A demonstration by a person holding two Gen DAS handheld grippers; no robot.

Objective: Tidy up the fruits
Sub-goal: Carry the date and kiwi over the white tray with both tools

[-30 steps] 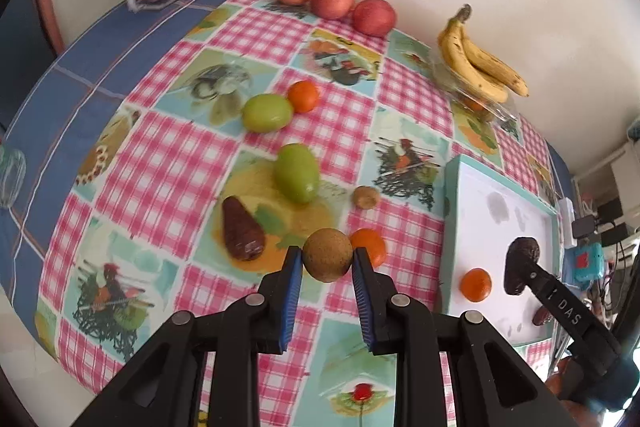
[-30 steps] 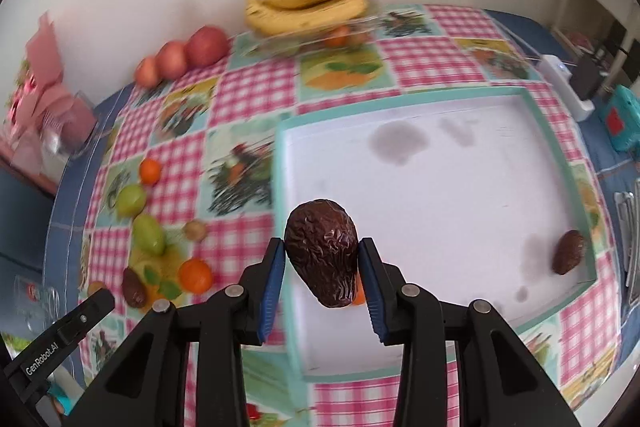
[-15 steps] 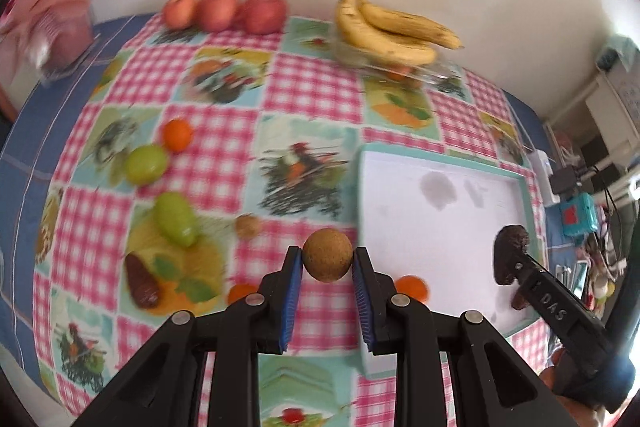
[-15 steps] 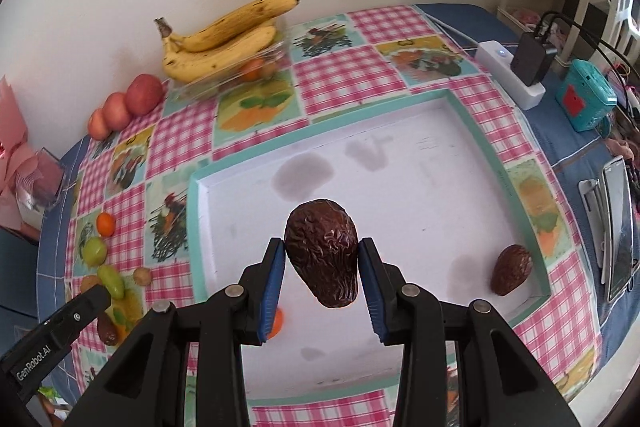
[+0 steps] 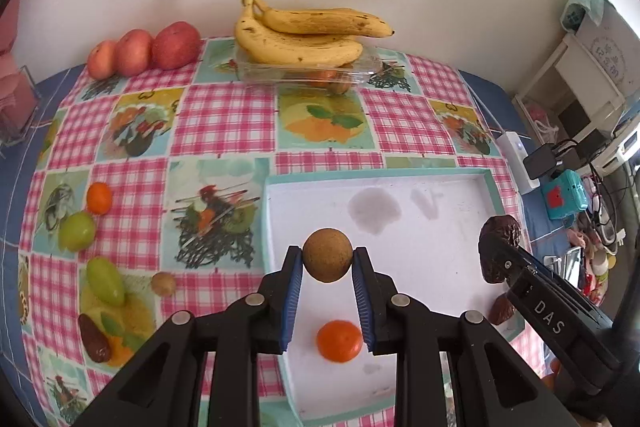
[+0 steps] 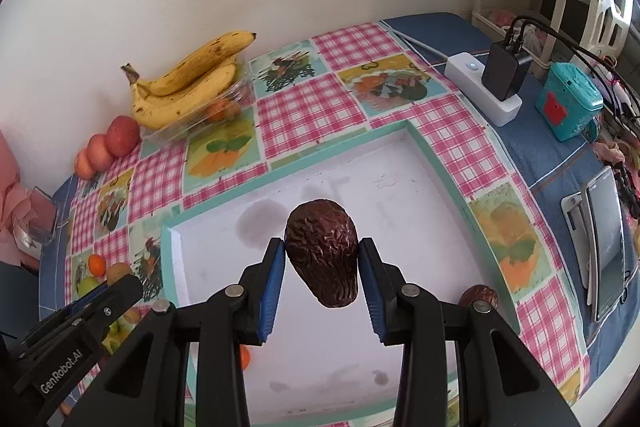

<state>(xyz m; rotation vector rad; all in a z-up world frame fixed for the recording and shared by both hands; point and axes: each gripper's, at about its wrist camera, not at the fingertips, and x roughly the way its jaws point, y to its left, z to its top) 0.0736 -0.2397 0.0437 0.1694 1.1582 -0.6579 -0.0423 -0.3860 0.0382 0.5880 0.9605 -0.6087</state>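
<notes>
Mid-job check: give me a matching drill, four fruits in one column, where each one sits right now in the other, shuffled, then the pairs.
Things:
1. round tan-brown fruit
2. wrinkled dark brown fruit
3. orange tangerine in front of the left gripper
4. yellow spotted banana bunch

Places:
A. on the clear plastic box by the wall
B. lying in the white tray
C. between the right gripper's blue pads
D. between the left gripper's blue pads

Pairs: 1-D, 2-C, 3-B, 4-A
</notes>
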